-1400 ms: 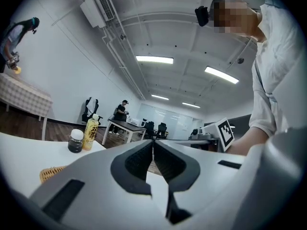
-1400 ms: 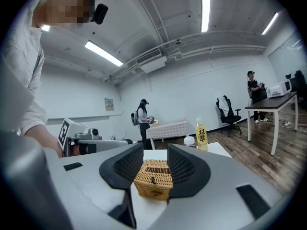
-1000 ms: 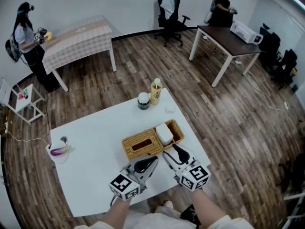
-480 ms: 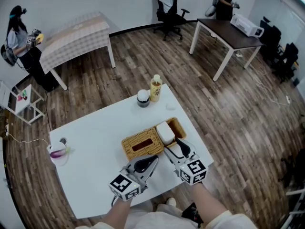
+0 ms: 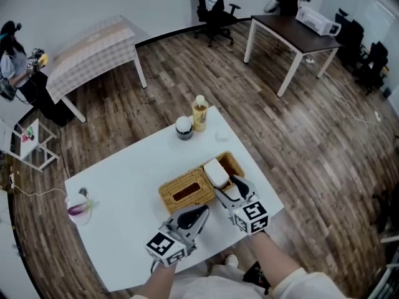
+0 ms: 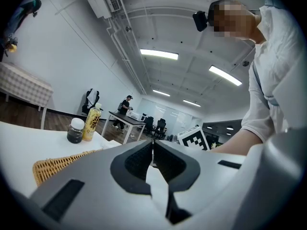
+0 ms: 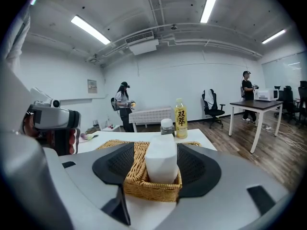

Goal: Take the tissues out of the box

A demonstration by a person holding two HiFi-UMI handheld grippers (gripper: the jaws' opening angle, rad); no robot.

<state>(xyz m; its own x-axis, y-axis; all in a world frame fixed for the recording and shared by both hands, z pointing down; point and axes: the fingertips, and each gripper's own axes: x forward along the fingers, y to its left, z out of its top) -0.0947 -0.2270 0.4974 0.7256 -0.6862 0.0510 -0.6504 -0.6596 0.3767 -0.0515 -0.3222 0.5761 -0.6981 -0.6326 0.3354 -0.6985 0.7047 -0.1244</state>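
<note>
The right gripper (image 5: 229, 189) hangs tilted down over the open end of the rectangular woven wicker box (image 5: 173, 189), where the soft white tissue pack (image 5: 215, 172) stands upright. Its fingers (image 7: 115, 166) have just been opening and are spread wide, with the pack between them but untouched.

To do this well, I'd say it should go lower until the pads flank the pack's middle. It should keep centred so neither finger catches the wicker rim, then close gently and lift straight up, as the pack looks squashy. The left gripper (image 5: 201, 212), fingers together on nothing, sits just beside the box's near edge over the white surface (image 5: 124, 192) and could steady the box.

The right gripper view shows the gap on either side of the pack. Only the head view shows the lid's dark slot and the 2 grippers together.
</note>
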